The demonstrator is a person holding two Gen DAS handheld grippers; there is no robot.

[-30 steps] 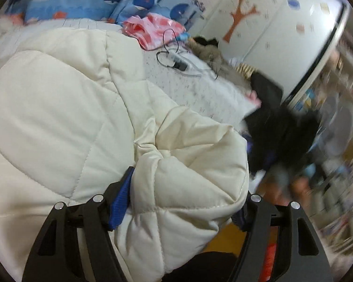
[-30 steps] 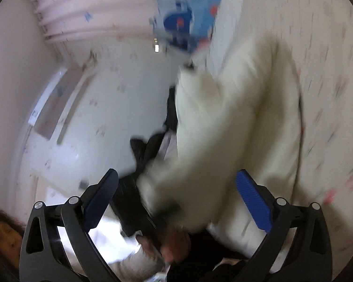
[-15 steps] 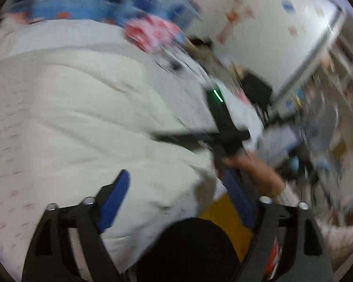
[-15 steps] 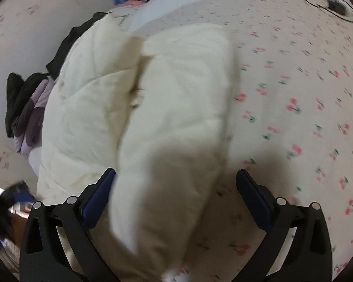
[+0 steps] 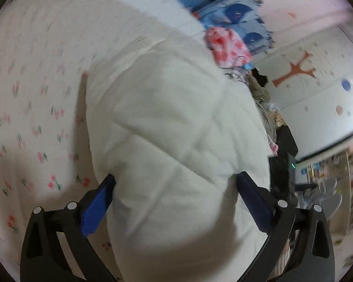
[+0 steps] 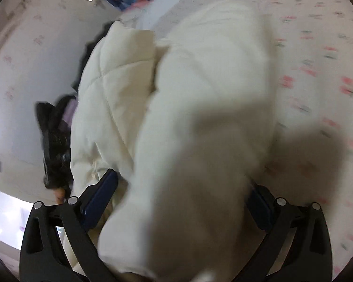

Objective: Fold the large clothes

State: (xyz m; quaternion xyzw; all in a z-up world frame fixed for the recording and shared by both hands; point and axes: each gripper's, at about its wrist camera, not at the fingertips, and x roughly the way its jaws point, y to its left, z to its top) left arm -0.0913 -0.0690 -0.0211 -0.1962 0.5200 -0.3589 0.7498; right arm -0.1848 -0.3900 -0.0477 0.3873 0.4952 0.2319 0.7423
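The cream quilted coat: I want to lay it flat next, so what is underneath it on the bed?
Around the cream quilted coat the cherry-print bedsheet shows, so it lies on that. Anything beneath the bulky folds is hidden.

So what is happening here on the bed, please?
A person is folding a cream quilted puffer jacket on a bed sheet with a cherry print. The left gripper and the right gripper each have open jaws with the padded fabric bulging between them. Both views are blurred.
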